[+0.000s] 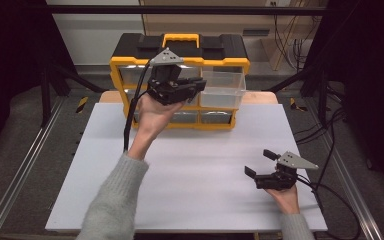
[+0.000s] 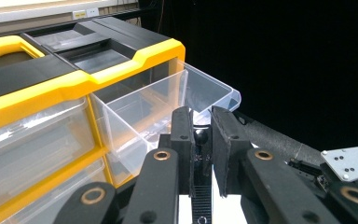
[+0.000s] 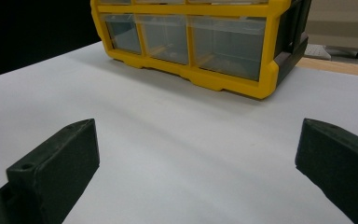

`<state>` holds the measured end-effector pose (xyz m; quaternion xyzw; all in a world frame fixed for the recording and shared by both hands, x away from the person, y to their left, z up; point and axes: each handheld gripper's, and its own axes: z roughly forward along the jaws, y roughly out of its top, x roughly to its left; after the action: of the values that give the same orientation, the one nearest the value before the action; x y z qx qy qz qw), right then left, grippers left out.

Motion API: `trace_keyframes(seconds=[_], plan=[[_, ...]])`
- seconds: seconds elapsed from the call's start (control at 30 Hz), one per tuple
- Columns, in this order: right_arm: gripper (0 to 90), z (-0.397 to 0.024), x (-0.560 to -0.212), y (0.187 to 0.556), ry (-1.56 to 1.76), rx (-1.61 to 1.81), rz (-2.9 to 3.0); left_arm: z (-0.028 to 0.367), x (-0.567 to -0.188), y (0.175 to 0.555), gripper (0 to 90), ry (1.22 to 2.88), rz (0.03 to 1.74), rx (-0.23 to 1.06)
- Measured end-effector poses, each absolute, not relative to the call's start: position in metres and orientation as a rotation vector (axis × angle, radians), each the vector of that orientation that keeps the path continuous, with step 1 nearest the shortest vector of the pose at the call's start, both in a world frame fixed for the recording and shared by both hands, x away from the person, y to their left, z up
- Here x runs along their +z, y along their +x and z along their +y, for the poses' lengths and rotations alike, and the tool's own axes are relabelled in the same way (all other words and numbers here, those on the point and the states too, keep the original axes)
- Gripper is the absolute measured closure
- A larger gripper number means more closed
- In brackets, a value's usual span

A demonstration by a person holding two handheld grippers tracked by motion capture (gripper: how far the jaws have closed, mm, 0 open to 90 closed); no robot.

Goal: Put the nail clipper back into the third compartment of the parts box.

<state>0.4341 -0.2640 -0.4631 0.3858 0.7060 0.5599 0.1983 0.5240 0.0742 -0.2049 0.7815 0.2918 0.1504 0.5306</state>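
Just beyond the left gripper's (image 2: pixel 200 128) nearly closed fingers, a clear drawer (image 2: pixel 168 112) juts from the organizer (image 1: pixel 180 80); the right gripper's (image 1: pixel 260 163) fingers spread above the surface (image 1: pixel 190 170).

Organizer (image 1: pixel 180 55) blocks table's far edge; clear drawer (image 1: pixel 223 88) juts forward; white tabletop (image 1: pixel 195 165) open in front.

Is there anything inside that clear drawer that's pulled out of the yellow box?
The clear drawer looks empty where its walls and floor show. The left gripper covers its near front corner, so that bit cannot be checked.
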Motion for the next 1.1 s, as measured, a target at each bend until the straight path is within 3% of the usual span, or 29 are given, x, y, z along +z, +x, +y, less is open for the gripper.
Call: trace_keyframes(seconds=[1.1], plan=[[0.4, -0.264, -0.463, 0.434, 1.077, 1.566, 1.978, 0.044, -0.195, 0.562, 79.0, 1.876, 0.7, 0.37]])
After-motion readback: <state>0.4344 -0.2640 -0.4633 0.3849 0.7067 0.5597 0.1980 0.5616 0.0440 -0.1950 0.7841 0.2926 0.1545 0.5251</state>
